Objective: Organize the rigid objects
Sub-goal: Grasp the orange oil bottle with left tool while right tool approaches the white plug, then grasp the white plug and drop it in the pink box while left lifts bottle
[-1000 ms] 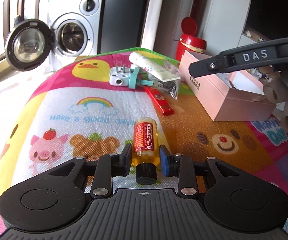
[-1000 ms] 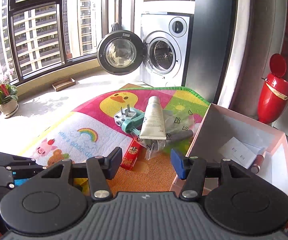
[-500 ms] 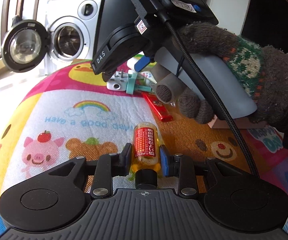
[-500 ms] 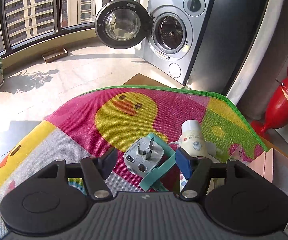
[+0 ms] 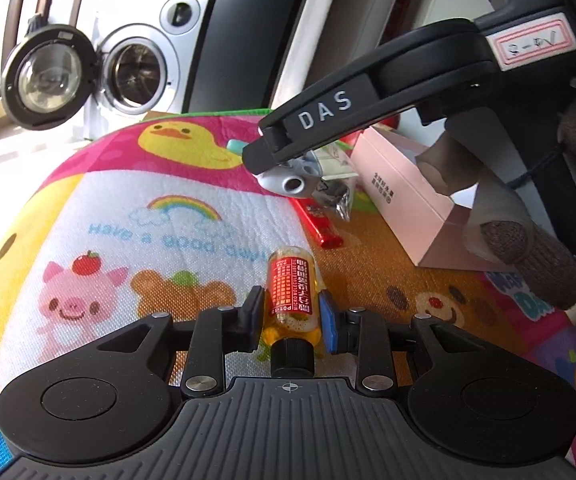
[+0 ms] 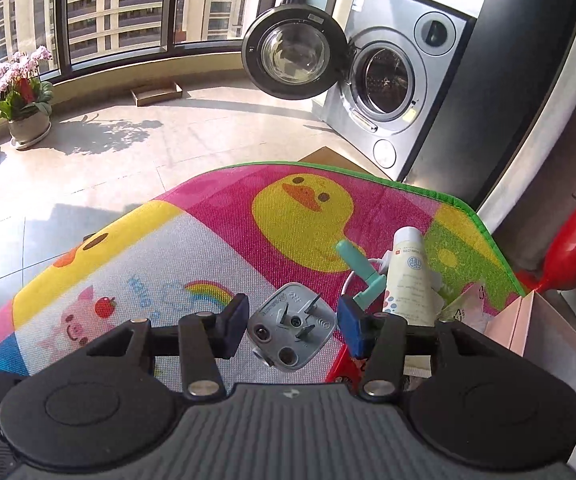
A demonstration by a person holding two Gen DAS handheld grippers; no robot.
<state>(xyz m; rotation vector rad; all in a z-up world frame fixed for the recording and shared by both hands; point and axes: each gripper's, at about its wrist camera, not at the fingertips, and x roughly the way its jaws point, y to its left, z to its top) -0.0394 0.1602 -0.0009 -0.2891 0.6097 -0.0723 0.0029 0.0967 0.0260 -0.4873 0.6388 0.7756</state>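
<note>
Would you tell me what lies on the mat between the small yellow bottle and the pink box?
In the left wrist view, only bare mat lies between the yellow bottle and the pink box; a red packet lies just beyond it.

Both tools are matte black plastic with a ribbed grey-black housing and two round discs at the lower corners of the frame. The left hand-held gripper (image 5: 292,316) and the right hand-held gripper (image 6: 293,324) each carry silver screws, one black pad and one blue pad. Upper right in the left wrist view, the right tool reads "DAS" in white, beside a pink-bordered handwritten label. The person's gloved hand (image 5: 528,256) wears brown knit.
</note>
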